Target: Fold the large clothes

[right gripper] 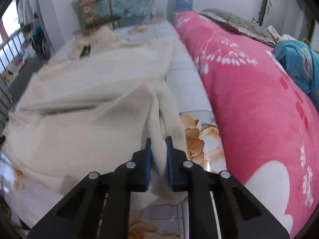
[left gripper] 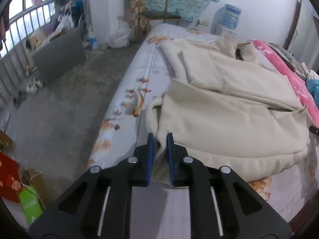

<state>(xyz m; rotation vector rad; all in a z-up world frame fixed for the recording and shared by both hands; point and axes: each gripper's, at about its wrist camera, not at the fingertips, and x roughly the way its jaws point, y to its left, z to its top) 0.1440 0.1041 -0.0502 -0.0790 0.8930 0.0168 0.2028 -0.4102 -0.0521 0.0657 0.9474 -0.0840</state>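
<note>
A large cream garment (left gripper: 229, 103) lies spread and partly folded on the bed's flowered sheet (left gripper: 127, 103). My left gripper (left gripper: 159, 137) is shut on the garment's near left corner, with the cloth pinched between its blue pads. In the right wrist view the same cream garment (right gripper: 89, 103) fills the left half, somewhat blurred. My right gripper (right gripper: 158, 140) is shut on a bunched fold of its near right edge, which runs up between the blue pads.
A pink flowered quilt (right gripper: 259, 109) lies rolled along the right side of the bed, with a teal cloth (right gripper: 297, 63) behind it. A wooden chair (left gripper: 157, 10) stands past the bed's far end. Left of the bed is grey floor (left gripper: 63, 107) with shoes, bags and a railing.
</note>
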